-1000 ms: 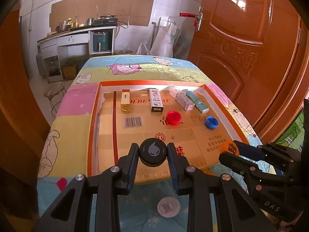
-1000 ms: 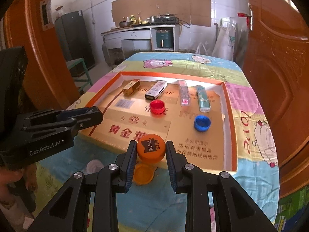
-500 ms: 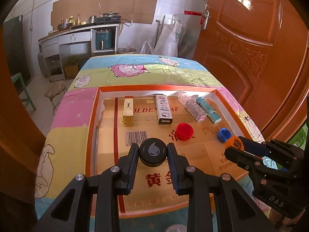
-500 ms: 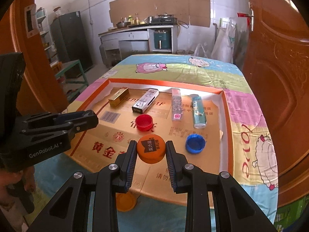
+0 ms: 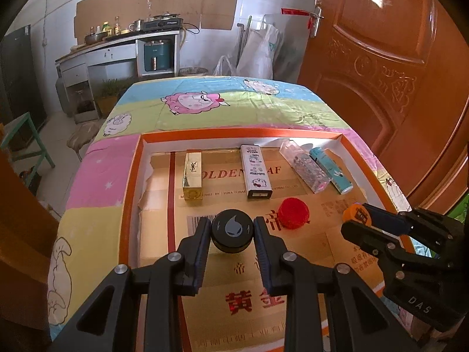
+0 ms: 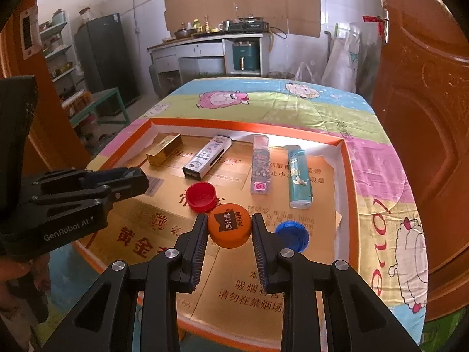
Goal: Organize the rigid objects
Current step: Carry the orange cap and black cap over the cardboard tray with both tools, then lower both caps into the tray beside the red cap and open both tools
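Note:
My left gripper [image 5: 232, 236] is shut on a black bottle cap [image 5: 232, 231] with a grey drop mark, held above the gold floor of the orange-rimmed tray [image 5: 129, 182]. My right gripper [image 6: 229, 230] is shut on an orange cap [image 6: 229, 229] with printed characters, also over the tray [image 6: 347, 176]. That orange cap [image 5: 357, 215] shows at the right of the left wrist view. A red cap [image 5: 293, 213] [image 6: 201, 196] and a blue cap [image 6: 292, 235] lie on the tray floor.
Along the tray's far side lie a gold box [image 5: 192, 176], a white printed box [image 5: 255, 170], a clear patterned case [image 5: 304, 166] and a teal lighter [image 5: 330, 169]. A cartoon cloth [image 5: 205, 108] covers the table. A wooden door [image 5: 381, 58] stands right; kitchen counter behind.
Both grippers have carried their caps forward from the table's near edge to over the tray floor. The white and orange discs on the cloth have dropped out of view.

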Demonstrator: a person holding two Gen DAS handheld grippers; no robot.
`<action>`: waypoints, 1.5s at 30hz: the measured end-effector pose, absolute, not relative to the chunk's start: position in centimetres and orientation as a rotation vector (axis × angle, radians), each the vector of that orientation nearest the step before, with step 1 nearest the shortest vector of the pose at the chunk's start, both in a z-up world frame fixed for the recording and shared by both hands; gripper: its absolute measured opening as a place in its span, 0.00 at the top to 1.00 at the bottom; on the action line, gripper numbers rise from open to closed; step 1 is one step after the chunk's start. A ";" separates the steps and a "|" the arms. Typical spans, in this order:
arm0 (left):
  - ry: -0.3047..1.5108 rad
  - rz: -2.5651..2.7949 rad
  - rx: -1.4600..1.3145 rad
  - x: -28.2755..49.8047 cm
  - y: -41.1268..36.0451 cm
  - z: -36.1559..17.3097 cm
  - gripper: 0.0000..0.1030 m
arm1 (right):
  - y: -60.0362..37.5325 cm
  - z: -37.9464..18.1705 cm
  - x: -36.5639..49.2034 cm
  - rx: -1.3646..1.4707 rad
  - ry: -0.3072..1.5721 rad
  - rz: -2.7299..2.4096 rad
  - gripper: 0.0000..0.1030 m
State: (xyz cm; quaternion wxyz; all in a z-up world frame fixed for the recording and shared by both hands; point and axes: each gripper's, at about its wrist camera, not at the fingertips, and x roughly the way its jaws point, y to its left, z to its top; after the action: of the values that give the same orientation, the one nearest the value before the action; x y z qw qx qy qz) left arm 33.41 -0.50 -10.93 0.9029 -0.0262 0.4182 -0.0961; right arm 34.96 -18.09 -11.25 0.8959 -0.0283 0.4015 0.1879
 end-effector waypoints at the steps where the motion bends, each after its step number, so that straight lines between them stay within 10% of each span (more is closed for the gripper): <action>1: 0.866 -0.198 -0.054 33.6 -0.5 -11.0 0.70 | -18.1 -11.4 35.1 -0.059 0.834 0.389 0.70; 31: 0.906 -0.201 -0.036 35.2 -0.7 -13.0 0.70 | -17.0 -13.7 37.2 -0.087 0.881 0.391 0.70; 45: 0.891 -0.198 -0.049 34.3 -0.3 -12.3 0.56 | -17.0 -13.2 36.8 -0.087 0.864 0.385 0.63</action>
State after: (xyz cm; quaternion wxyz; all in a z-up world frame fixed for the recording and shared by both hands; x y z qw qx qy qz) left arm 34.34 -0.34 -12.33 0.8975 -0.0235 0.4300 -0.0955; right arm 36.83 -16.95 -13.16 0.8894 -0.0419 0.4158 0.1856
